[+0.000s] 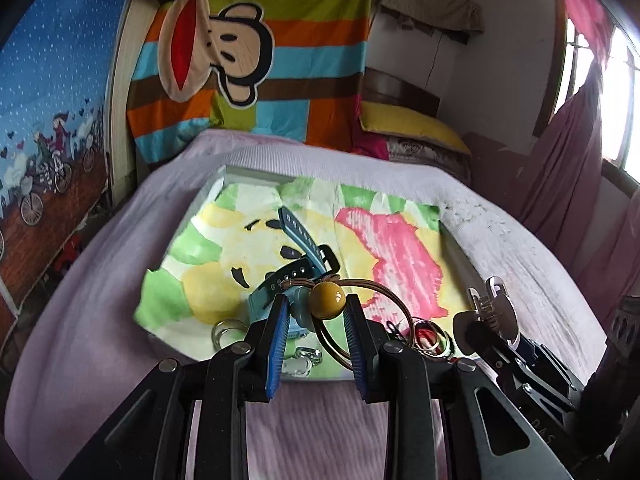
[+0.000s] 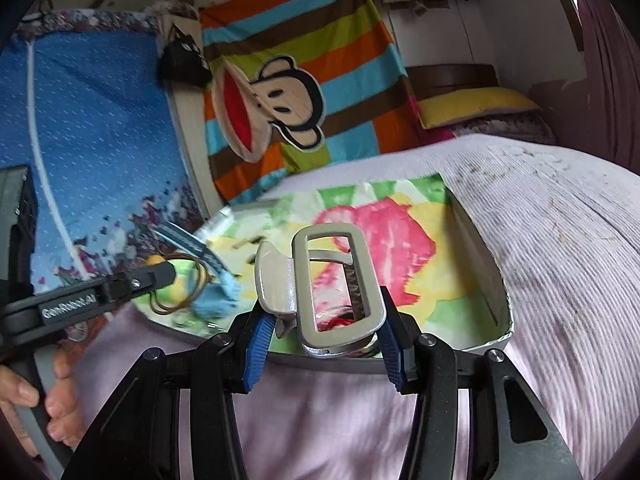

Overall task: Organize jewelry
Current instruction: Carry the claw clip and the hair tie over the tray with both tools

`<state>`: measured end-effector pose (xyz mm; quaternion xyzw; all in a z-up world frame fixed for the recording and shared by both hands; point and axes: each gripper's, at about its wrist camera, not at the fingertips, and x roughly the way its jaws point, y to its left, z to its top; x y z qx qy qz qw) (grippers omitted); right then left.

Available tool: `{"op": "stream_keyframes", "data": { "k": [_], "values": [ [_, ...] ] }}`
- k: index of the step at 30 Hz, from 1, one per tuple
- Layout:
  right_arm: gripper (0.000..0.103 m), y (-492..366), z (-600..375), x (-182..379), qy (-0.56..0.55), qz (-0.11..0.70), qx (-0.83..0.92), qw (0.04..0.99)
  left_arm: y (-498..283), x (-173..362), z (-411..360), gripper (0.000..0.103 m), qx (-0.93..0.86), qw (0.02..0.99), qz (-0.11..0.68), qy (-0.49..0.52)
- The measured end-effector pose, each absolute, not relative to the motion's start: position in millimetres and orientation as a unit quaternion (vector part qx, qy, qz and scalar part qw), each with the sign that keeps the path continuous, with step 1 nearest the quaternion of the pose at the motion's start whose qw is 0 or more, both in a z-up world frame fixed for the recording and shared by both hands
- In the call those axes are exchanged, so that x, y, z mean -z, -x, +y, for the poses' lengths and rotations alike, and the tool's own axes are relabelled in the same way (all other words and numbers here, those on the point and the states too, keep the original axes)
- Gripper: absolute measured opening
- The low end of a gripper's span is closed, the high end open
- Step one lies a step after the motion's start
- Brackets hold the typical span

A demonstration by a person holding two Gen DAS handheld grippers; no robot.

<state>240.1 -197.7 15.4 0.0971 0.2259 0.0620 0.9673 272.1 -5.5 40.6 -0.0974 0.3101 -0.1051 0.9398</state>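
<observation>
One shallow box [image 1: 460, 248], lined with a cartoon-print cloth [image 1: 392, 248], lies on the lilac bedspread [image 1: 120, 280]. Above its near edge the left gripper [image 1: 316, 312] has its jaws parted around one brown hair tie with a mustard bead [image 1: 328, 299], whether pinched I cannot tell. One blue watch [image 1: 298, 240] hangs just behind it. The right gripper [image 2: 320, 322] is clamped on one silver hair claw clip [image 2: 336, 288] over the same edge. Two rings [image 1: 226, 330] lie at the box's near corner.

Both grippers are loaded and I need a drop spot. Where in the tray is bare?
Free: the pink patch toward the tray's right wall, and the far left corner behind the blue watch. Crowded: the near edge, with rings and hair tie.
</observation>
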Motion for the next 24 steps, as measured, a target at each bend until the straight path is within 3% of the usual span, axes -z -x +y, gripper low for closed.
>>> {"op": "stream_keyframes", "data": {
  "k": [24],
  "values": [
    [0.043, -273, -193, 8, -0.084, 0.270, -0.053, 0.958, -303, -10, -15, 0.026, 0.069, 0.928, 0.358, 0.069]
  ]
}}
